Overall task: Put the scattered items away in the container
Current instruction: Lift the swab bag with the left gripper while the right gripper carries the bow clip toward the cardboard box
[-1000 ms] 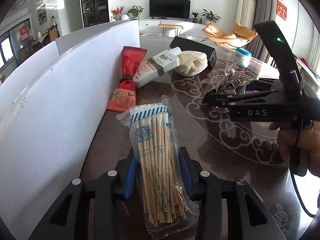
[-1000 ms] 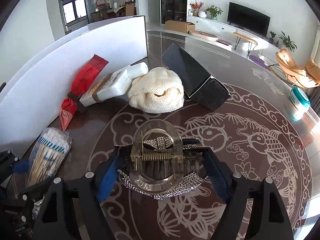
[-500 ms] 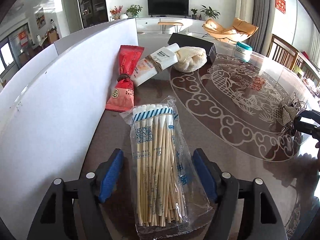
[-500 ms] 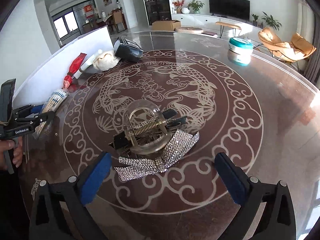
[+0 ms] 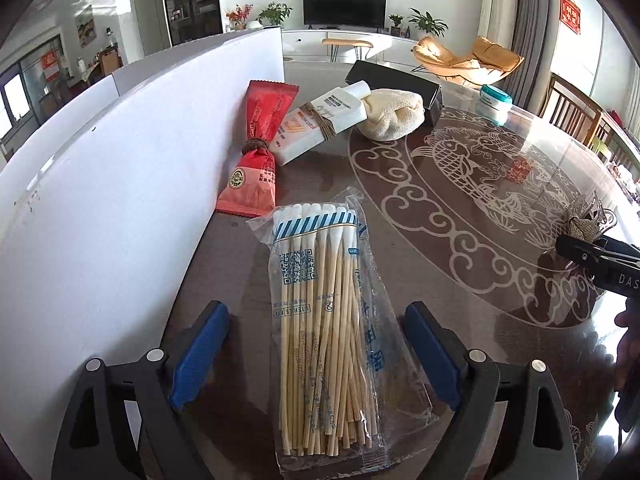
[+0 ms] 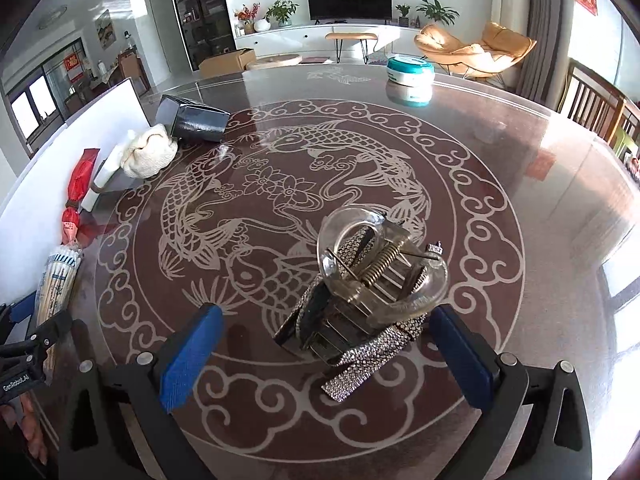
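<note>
Cotton swabs (image 5: pixel 320 320) in a thin clear packet lie flat on the bench (image 5: pixel 460 280), between the spread blue pads of the left claw (image 5: pixel 316 356), which is wide open and holds nothing. The packet is judged light, crinkly and slippery; the sticks inside are stiff but can slide, so it is best pinched across the middle of the bundle, not at the loose film ends.

A rhinestone hair clip (image 6: pixel 372 292) rests on the bench between the fingers of the right claw (image 6: pixel 324 356), which is likewise wide open and empty. The clip is judged rigid, springy and somewhat fragile, with clear plastic that could slip; a grip across its sides, by the spring, seems safest.

A black box (image 6: pixel 192 122), taken to be the container, lies on its side at the far edge, well apart from both claws. Close by it are a cream knitted cloth (image 5: pixel 392 114), a white tube (image 5: pixel 320 124) and a red packet (image 5: pixel 256 160), ranged along the white board (image 5: pixel 120 200). A teal-lidded jar (image 6: pixel 410 76) stands apart. The cloth, touching the box, could hinder access.
</note>
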